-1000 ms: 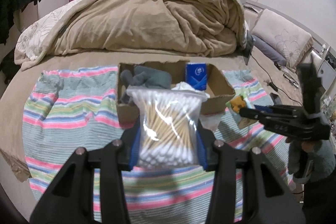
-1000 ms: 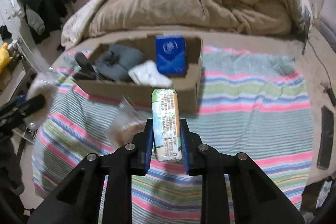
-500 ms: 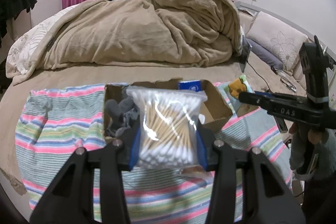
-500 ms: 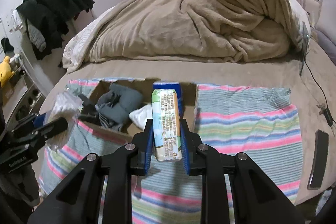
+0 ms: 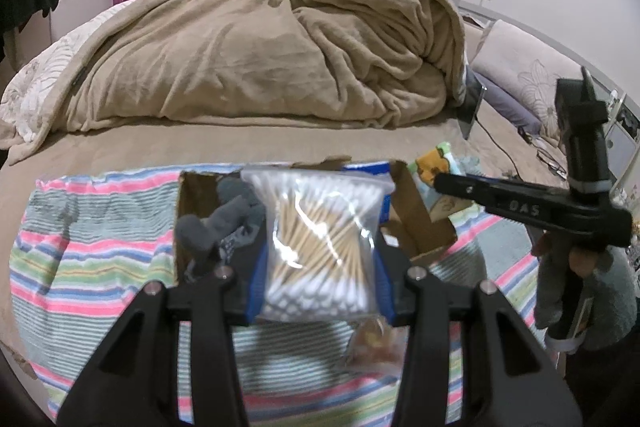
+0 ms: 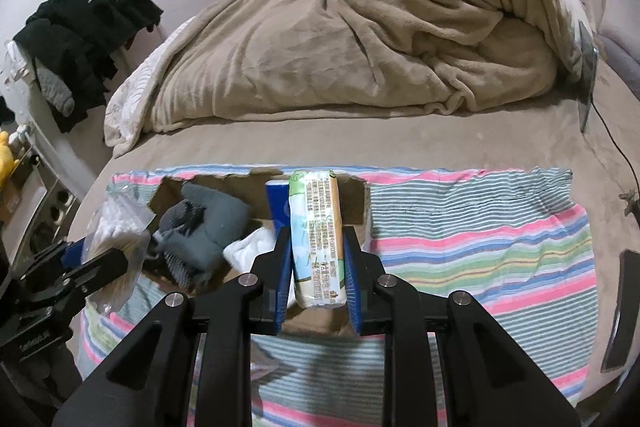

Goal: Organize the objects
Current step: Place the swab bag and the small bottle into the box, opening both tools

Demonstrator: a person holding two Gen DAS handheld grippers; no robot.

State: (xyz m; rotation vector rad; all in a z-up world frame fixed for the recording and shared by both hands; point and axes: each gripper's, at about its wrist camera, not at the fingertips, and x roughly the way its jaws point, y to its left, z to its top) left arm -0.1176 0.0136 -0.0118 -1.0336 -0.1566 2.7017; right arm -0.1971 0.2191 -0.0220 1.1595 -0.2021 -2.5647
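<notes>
A: Start with the left wrist view. What differs from a second ago?

B: The left gripper (image 5: 320, 267) has its jaws closed on the bag of cotton swabs (image 5: 318, 247), same grip as before. But the cardboard box (image 5: 416, 223) sat clear of the bag earlier; now the bag hangs right over the box's open top. The right gripper (image 5: 444, 183) has risen too, and its tissue pack (image 5: 434, 163) now shows above the box's right corner.

A: Anything hard to read there?

B: The bag hides most of the box's middle. Only a sliver of the blue carton (image 5: 372, 169) peeks out, and the grey socks (image 5: 224, 223) show at the left. A crinkled clear packet (image 5: 374, 337) on the striped towel (image 5: 92, 247) is too blurred to identify.

A: And the right wrist view?

B: The right gripper (image 6: 316, 267) has its jaws pinched on the tissue pack (image 6: 318, 239), which stands upright between the blue pads (image 6: 285, 267). Earlier the pack was short of the cardboard box (image 6: 356, 203); now it is over the box's right half, covering part of the blue carton (image 6: 277, 201).

A: What is obscured?

B: The box's near wall is behind the gripper. The left gripper (image 6: 96, 259) enters from the left edge with the bag of cotton swabs (image 6: 116, 223), blurred. The white item (image 6: 254, 251) beside the grey socks (image 6: 208, 227) is partly hidden.
</notes>
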